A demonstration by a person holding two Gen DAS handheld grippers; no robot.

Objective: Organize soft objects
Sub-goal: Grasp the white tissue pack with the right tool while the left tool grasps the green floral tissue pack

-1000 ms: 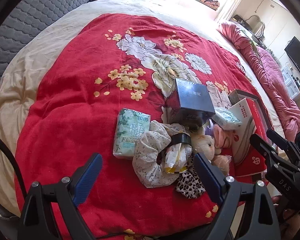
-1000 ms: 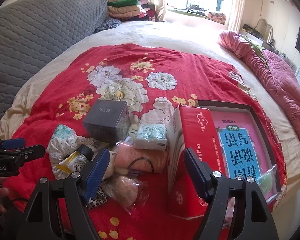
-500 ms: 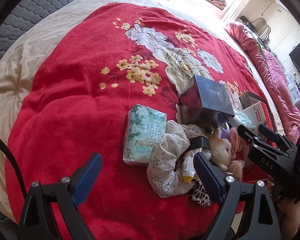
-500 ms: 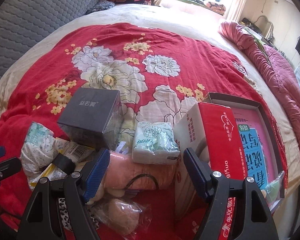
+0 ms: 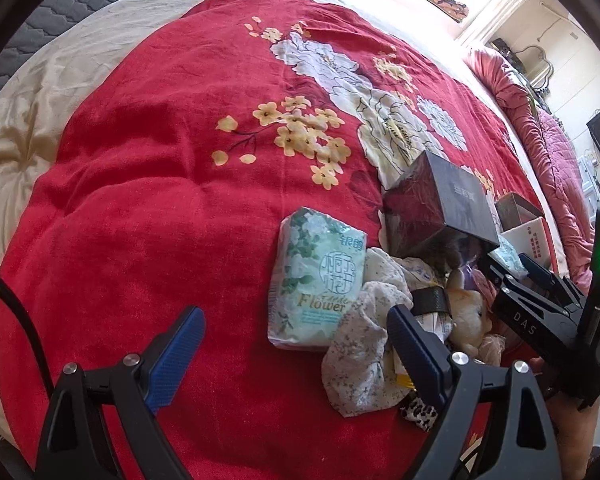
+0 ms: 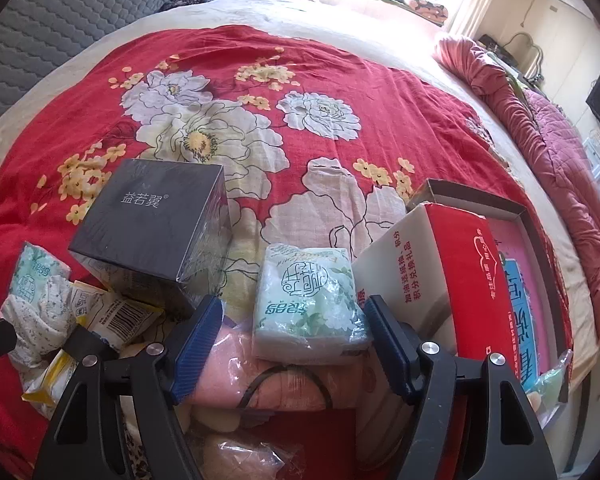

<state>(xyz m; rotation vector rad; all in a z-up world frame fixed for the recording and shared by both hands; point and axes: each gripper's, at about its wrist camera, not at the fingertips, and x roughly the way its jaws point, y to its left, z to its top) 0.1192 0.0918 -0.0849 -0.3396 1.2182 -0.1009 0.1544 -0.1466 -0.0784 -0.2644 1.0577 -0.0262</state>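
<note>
The right gripper [image 6: 292, 340] has its jaws closing, one on each side of a tissue pack [image 6: 308, 304] that lies between them, though the blue pads do not yet look pressed to its wrapper; the left gripper [image 5: 296, 354] has its jaws standing wide with nothing between them, over bare red bedspread [image 5: 160, 220] at the near left of the pile. Nearest the right gripper lies a rolled pink towel [image 6: 228, 372] with a thin black hair tie [image 6: 284, 384] on it, and the tissue pack rests on the towel's far edge, just left of a red carton [image 6: 468, 272] and right of a dark box [image 6: 156, 224]. That pack is probably light and squashy, its glossy film likely slippery, so I would take it across its short sides near the middle and squeeze only until the film dimples; a grip at a corner may let it slide out. In the left view a second pack, the Flower tissue pack [image 5: 320, 280], lies flat beside a floral cloth bundle [image 5: 360, 352] which overlaps its right edge, with a small plush toy [image 5: 468, 312] further right. The cloth is limp and would sag, so it wants a pinch at its thickest fold. Beyond everything the bedspread runs far to a window.
</note>
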